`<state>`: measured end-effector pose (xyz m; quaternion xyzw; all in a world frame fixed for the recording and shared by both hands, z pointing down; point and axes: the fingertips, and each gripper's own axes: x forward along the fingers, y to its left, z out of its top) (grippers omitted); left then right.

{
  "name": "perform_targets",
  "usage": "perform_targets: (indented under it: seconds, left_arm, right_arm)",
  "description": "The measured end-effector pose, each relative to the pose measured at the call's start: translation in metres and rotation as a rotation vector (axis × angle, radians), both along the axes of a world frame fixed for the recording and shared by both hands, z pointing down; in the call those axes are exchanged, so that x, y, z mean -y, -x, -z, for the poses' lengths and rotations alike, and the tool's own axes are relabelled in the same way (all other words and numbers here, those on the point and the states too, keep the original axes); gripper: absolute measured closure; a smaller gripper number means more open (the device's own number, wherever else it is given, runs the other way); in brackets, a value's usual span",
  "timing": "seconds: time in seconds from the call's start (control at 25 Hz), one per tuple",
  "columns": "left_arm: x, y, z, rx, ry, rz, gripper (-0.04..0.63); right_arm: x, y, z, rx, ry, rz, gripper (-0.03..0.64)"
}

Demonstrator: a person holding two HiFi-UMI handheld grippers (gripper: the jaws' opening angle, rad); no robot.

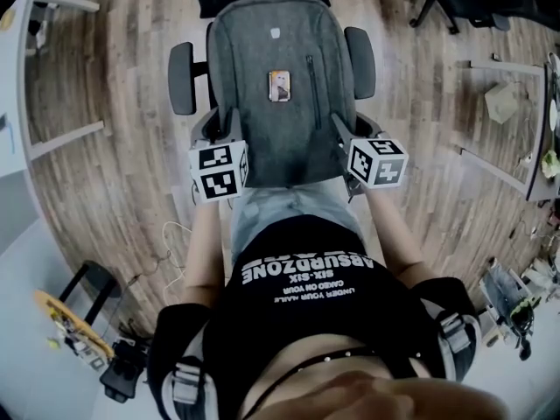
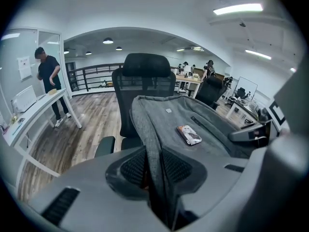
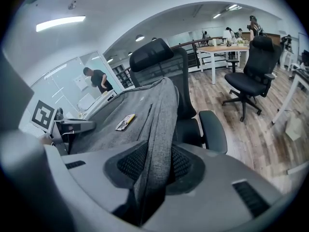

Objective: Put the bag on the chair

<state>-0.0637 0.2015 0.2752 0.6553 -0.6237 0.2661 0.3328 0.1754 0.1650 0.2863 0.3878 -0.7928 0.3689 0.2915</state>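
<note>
A grey fabric backpack [image 1: 278, 68] lies flat over the black office chair [image 1: 182, 77], its top end toward the chair's back. A small card tag [image 1: 279, 86] sits on its front panel. My left gripper [image 1: 229, 134] is shut on the bag's left edge [image 2: 153, 163], the fabric pinched between the ribbed pads. My right gripper [image 1: 343, 136] is shut on the bag's right edge [image 3: 153, 163] in the same way. In the left gripper view the chair's headrest [image 2: 147, 64] rises behind the bag. The seat is hidden under the bag.
The chair's armrests [image 1: 360, 61] stick out on both sides of the bag. A white desk [image 1: 16, 77] stands at the left, another desk [image 1: 535, 147] at the right. A second black chair [image 3: 251, 76] stands on the wooden floor. A person [image 2: 48, 81] works far left.
</note>
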Motion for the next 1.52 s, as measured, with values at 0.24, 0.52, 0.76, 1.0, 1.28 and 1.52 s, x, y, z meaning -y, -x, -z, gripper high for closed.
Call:
perform_targets:
  seconds: [0.24, 0.52, 0.76, 1.0, 1.28, 1.52]
  left_arm:
    - [0.025, 0.013, -0.031, -0.022, 0.043, -0.011, 0.500]
    - [0.053, 0.023, -0.074, -0.041, 0.101, -0.010, 0.500]
    - [0.075, 0.031, -0.105, -0.045, 0.119, -0.018, 0.500]
    - [0.091, 0.034, -0.138, -0.054, 0.129, -0.027, 0.500]
    - [0.104, 0.035, -0.169, -0.057, 0.157, -0.029, 0.500]
    - [0.118, 0.034, -0.184, -0.056, 0.174, -0.042, 0.500]
  right_arm:
    - [0.022, 0.012, -0.027, -0.026, 0.028, -0.009, 0.502]
    - [0.051, 0.021, -0.068, -0.052, 0.066, -0.019, 0.500]
    - [0.068, 0.028, -0.098, -0.061, 0.089, -0.031, 0.502]
    - [0.082, 0.031, -0.130, -0.077, 0.104, -0.040, 0.502]
    - [0.094, 0.031, -0.159, -0.092, 0.125, -0.070, 0.502]
    - [0.104, 0.030, -0.176, -0.099, 0.141, -0.093, 0.502]
